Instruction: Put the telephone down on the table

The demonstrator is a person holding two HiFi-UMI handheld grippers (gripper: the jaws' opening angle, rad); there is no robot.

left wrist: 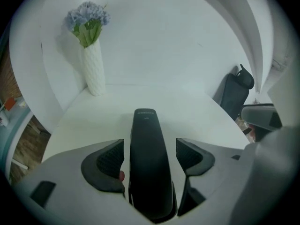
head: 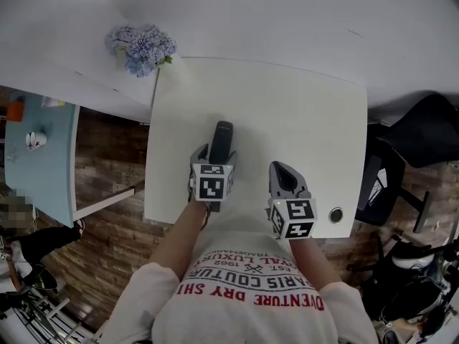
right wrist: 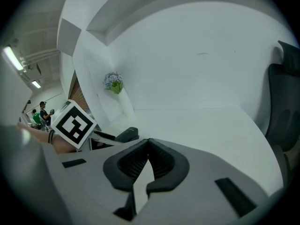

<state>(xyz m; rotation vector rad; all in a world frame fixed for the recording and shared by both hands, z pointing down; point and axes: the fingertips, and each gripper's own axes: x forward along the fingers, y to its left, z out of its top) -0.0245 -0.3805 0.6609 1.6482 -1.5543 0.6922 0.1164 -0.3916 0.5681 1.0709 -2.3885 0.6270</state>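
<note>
Table: we noted a white table (head: 301, 113) with rounded corners, set against a white wall, over a wood-plank floor (head: 107, 235).
Telephone: a dark, slim telephone (head: 221, 140) lay lengthwise on the table, left of the middle. Its far end pointed away from the person; its near end sat between the left gripper's jaws.
Left gripper: the left gripper (head: 214, 158) pointed steeply down over the telephone's near end. In the left gripper view its jaws stood wide, one either side of the handset (left wrist: 145, 125), with a gap showing on each side. Neither pad pressed on it.
Right gripper: the right gripper (head: 285, 174) hung over the table, just right of the telephone and apart from it. In the right gripper view its jaws (right wrist: 148, 144) were together, tips touching, with nothing between them.
Marker cubes: one cube sat on the left gripper (head: 212, 183) and one on the right (head: 294, 217).
Vase: a white ribbed vase (left wrist: 93, 69) holding pale blue flowers (head: 142, 49) stood at the table's far left corner, well apart from the telephone.
Chair: a dark chair (head: 423, 131) stood off the table's right edge.
Small fitting: a round dark fitting (head: 336, 214) sat near the table's near right corner.
Person: we saw a light shirt with red print (head: 258, 285) at the near edge.
</note>
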